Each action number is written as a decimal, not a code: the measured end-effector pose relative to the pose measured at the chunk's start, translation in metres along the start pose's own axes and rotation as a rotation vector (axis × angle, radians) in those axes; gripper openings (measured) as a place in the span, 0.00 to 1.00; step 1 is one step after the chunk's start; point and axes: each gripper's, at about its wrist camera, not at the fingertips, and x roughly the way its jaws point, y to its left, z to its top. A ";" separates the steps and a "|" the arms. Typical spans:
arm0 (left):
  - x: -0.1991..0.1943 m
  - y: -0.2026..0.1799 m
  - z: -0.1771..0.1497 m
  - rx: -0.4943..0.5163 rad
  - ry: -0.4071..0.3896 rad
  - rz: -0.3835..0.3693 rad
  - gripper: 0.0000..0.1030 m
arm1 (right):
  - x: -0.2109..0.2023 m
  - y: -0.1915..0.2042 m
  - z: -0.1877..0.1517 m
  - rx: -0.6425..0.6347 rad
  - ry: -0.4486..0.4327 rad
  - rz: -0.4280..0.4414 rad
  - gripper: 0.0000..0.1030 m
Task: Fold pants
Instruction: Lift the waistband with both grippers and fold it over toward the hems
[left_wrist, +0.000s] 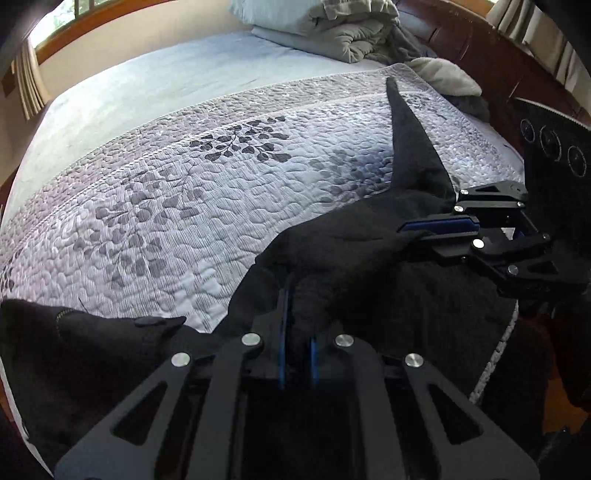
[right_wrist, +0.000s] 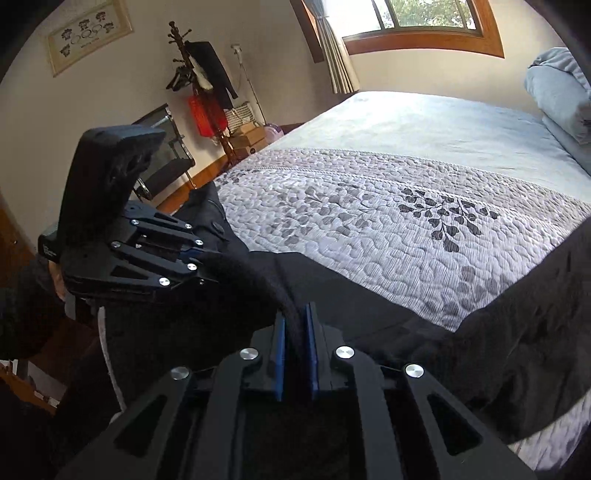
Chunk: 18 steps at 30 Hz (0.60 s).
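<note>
Black pants (left_wrist: 354, 240) lie across the near edge of a bed, on a grey quilt (left_wrist: 184, 192) with a leaf pattern. My left gripper (left_wrist: 297, 295) is shut on a fold of the black cloth, which bunches up between its blue pads. To its right, my right gripper (left_wrist: 424, 229) is shut on the same edge of the pants, and a narrow strip of the cloth runs away over the quilt. In the right wrist view the right gripper (right_wrist: 295, 314) pinches a dark ridge of the pants (right_wrist: 332, 295), and the left gripper (right_wrist: 207, 266) grips the cloth at the left.
A folded grey duvet (left_wrist: 347, 26) and pillows lie at the head of the bed. A pale blue sheet (right_wrist: 424, 118) covers the far half. A coat rack (right_wrist: 192, 85), a chair (right_wrist: 166, 162) and boxes stand by the wall, beyond the bed's corner.
</note>
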 end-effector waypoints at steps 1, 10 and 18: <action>-0.007 -0.007 -0.005 0.006 -0.010 0.006 0.07 | -0.007 0.005 -0.004 -0.001 -0.009 0.003 0.10; -0.056 -0.068 -0.061 0.038 -0.070 0.071 0.07 | -0.056 0.047 -0.041 -0.029 -0.055 0.038 0.10; -0.053 -0.092 -0.109 -0.022 -0.035 0.078 0.08 | -0.063 0.069 -0.088 0.014 -0.001 0.063 0.10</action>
